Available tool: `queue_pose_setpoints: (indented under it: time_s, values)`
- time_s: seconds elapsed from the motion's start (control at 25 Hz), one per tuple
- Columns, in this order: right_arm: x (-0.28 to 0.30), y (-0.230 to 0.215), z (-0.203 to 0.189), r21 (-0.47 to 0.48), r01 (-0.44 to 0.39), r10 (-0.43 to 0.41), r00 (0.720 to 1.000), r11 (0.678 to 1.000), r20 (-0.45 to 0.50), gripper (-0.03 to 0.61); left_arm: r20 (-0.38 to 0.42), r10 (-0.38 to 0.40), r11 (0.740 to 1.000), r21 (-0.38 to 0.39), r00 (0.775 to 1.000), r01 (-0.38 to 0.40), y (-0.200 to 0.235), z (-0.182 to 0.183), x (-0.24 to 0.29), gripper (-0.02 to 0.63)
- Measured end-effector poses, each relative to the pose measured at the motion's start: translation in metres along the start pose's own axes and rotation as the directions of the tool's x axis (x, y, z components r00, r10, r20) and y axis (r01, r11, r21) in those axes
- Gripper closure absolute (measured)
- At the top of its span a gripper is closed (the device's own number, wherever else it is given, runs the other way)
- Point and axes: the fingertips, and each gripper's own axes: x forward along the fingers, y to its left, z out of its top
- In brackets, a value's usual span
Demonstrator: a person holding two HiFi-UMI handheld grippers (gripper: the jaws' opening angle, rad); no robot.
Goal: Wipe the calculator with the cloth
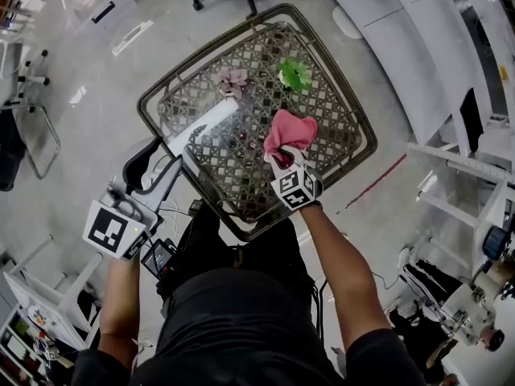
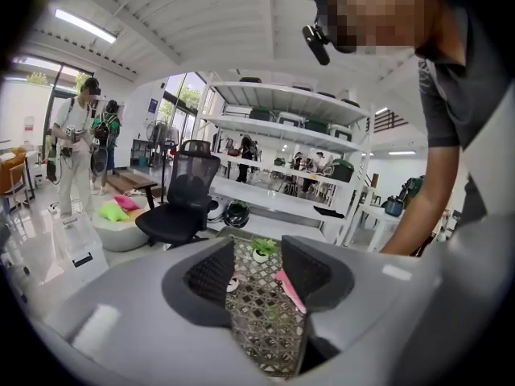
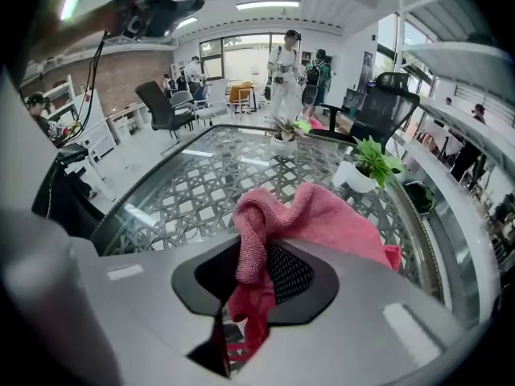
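Pink cloth [image 1: 290, 131] pinched in right gripper [image 1: 282, 161] fingers over glass table [image 1: 338, 127], frame centre; left gripper [image 1: 166, 154] fingers apart, empty, lower left.

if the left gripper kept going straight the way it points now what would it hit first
Most likely the glass table top: the left gripper has open, empty jaws aimed slightly down at its lattice surface. The small green plant stands farther along that line, but depth is hard to judge.
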Motion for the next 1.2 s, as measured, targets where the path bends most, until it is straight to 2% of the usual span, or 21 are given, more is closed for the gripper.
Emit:
queue_pose_setpoints:
  time_s: [0.12,0.32,0.44,0.6,0.76,0.84,0.96,1.2]
  values:
    - [-0.005,-0.003,-0.007,-0.013,0.004,-0.004,1.0,1.0,-0.006,0.505,0.025,-0.009,0.999,0.037,1.0,0.008,0.001,0.003,0.006,0.416]
    - [-0.016,-0.012,-0.023,-0.011,0.026,-0.026,1.0,1.0,-0.014,0.505,-0.006,-0.024,1.0,0.01,1.0,0.024,-0.01,0.004,0.015,0.416]
    - [-0.023,-0.021,-0.032,0.007,0.049,-0.049,0.999,0.999,-0.019,0.505,0.01,-0.034,0.999,0.035,0.999,0.034,-0.011,0.007,0.022,0.416]
    - [-0.032,-0.035,-0.043,0.052,0.089,-0.088,0.996,0.995,-0.022,0.505,0.017,-0.047,0.998,0.052,0.999,0.046,-0.016,0.01,0.029,0.416]
    - [-0.041,-0.048,-0.054,0.142,0.129,-0.128,0.992,0.981,-0.02,0.505,0.012,-0.058,0.997,0.055,0.998,0.058,-0.023,0.01,0.036,0.416]
    - [-0.047,-0.056,-0.052,0.243,0.143,-0.146,0.989,0.959,-0.005,0.505,0.009,-0.064,0.996,0.056,0.998,0.063,-0.025,0.009,0.039,0.416]
    - [-0.052,-0.069,-0.054,0.406,0.171,-0.193,0.981,0.898,0.012,0.505,0.006,-0.069,0.996,0.055,0.998,0.068,-0.027,0.008,0.043,0.416]
    - [-0.051,-0.071,-0.052,0.521,0.176,-0.22,0.975,0.835,0.023,0.505,0.002,-0.078,0.995,0.056,0.997,0.078,-0.032,0.007,0.048,0.416]
